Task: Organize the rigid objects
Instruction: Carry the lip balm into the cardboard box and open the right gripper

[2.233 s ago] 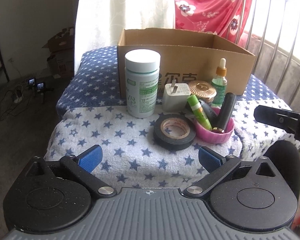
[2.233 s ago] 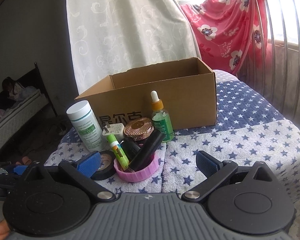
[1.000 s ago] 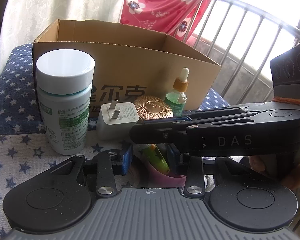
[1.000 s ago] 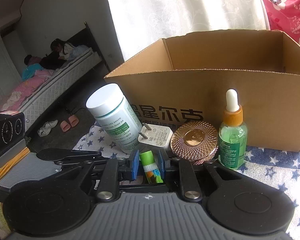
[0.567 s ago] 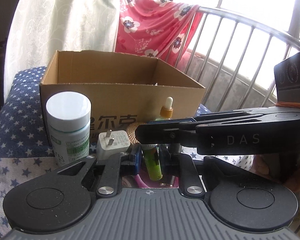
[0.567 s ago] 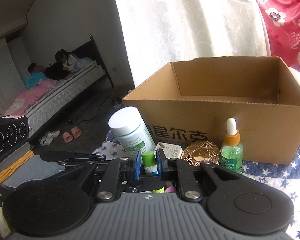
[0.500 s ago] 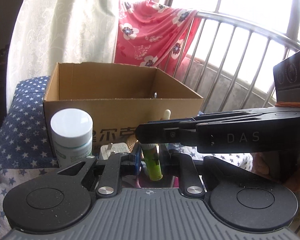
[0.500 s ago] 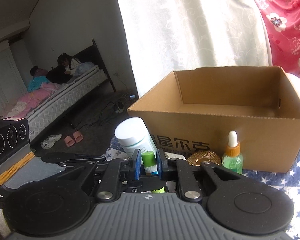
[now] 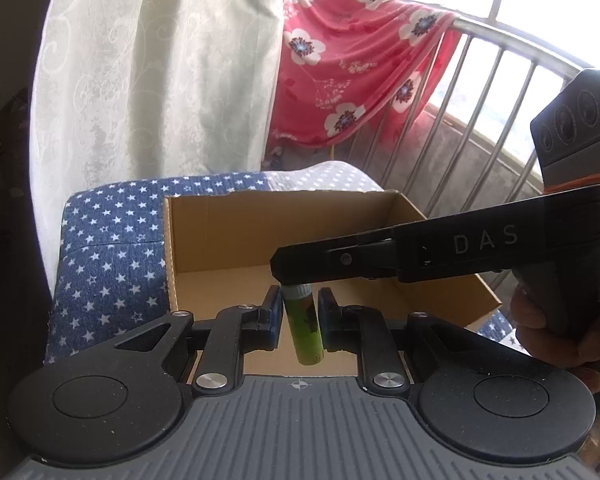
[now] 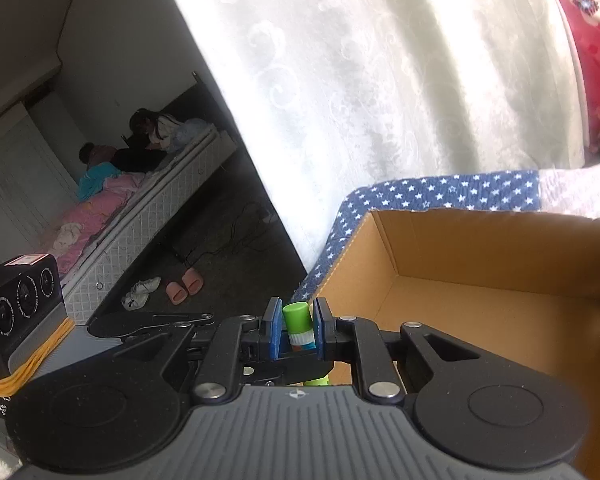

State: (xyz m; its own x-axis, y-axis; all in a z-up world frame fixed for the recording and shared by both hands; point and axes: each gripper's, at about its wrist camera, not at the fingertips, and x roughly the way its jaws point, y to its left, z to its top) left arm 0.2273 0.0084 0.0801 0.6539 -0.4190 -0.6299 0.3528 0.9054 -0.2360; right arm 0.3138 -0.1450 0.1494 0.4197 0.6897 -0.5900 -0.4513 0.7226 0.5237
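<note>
A green tube with a white collar and green cap (image 9: 305,330) (image 10: 298,325) hangs upright over the near part of the open cardboard box (image 9: 236,240) (image 10: 480,264). My right gripper (image 10: 296,330) is shut on the tube's cap end; its fingers (image 9: 340,262) cross the left wrist view from the right. My left gripper (image 9: 299,316) brackets the tube's body with narrow gaps on both sides, slightly open. The box floor in view is bare.
The box sits on a blue cloth with white stars (image 9: 108,248). A pale curtain (image 9: 160,80), red flowered fabric (image 9: 352,76) and metal window bars (image 9: 480,92) stand behind. A bed (image 10: 140,208) and floor lie far left below.
Both grippers rose and moved forward with the tube, from above the cluster of items in front of the box to over the box opening. The bottle, plug and jar have dropped from view.
</note>
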